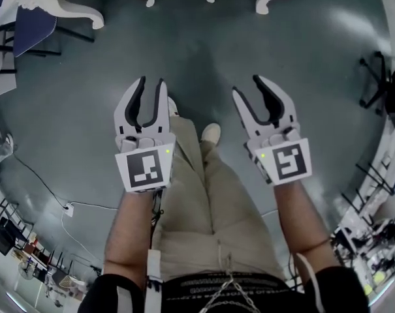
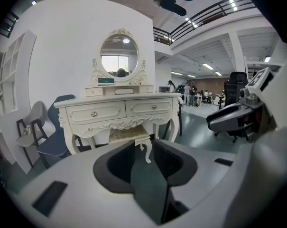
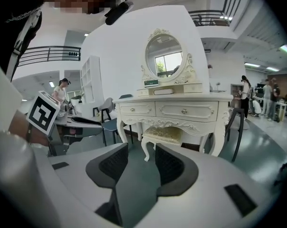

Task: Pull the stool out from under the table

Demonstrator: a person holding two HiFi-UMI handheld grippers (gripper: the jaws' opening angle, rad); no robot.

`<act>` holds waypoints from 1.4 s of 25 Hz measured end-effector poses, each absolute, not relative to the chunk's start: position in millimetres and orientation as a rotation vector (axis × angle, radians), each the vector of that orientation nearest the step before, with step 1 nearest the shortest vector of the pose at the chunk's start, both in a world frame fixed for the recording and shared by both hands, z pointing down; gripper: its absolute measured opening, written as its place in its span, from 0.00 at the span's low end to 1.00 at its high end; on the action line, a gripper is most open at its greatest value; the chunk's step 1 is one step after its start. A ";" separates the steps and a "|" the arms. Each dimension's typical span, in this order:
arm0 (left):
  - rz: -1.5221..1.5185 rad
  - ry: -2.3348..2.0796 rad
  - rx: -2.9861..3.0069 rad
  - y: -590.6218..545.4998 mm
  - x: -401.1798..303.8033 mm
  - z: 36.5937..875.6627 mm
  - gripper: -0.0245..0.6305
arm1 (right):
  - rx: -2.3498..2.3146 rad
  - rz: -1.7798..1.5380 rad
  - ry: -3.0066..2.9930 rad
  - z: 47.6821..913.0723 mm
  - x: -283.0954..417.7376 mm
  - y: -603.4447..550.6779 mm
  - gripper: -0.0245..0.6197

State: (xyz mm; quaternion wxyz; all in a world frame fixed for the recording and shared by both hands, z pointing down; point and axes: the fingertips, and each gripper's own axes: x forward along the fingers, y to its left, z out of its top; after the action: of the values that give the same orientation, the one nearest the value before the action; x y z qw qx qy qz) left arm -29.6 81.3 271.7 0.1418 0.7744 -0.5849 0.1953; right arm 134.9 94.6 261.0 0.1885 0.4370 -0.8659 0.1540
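**A:** Start with the head view. What are the hands doing?

**B:** Both are held out low over the grey floor (image 1: 204, 57). The left hand-held gripper (image 1: 152, 82) and the right hand-held gripper (image 1: 247, 85) each have their jaws apart with nothing between them. White curved legs show along the top edge, but I can't tell which are the stool's.

**A:** And the left gripper view?

**B:** The jaws are parted and empty, aimed at the stool (image 2: 129, 134). It sits tucked under the table (image 2: 119, 110), its cushioned seat below the drawers and between the front legs, well apart from the gripper. A blue chair (image 2: 55, 137) stands just beside the table.

**A:** The right gripper view?

**B:** Much the same. Open jaws frame the stool (image 3: 164, 134), which is untouched under the table, with an oval mirror (image 3: 164, 56) on the tabletop above it.

**A:** What could go wrong from here?

**B:** As I judge it, a crooked pull would swing a stool leg into a table leg and rock the mirror. Pads closing on the soft cushion rather than the frame could slip off. If only one gripper bites, the stool will twist. And anyone stepping back could catch the cable (image 1: 68, 208) lying on the floor at the person's left.
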 end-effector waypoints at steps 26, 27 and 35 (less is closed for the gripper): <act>0.604 -1.632 2.355 -73.4 -121.5 252.6 0.22 | 1.397 0.476 -2.332 260.5 51.9 -46.9 0.29; 0.603 -1.633 2.358 -78.9 -124.6 253.0 0.22 | 1.398 0.473 -2.328 260.8 49.1 -52.7 0.29; 0.626 -1.617 2.348 -110.3 -151.1 260.8 0.22 | 1.355 0.366 -2.304 266.2 28.9 -93.3 0.30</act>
State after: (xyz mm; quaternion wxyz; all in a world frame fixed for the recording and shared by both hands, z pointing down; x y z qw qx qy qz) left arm -151.1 -110.3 260.8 0.1110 0.7995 -0.5504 0.2132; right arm 28.9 -93.3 266.2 0.2201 0.4899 -0.8331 0.1324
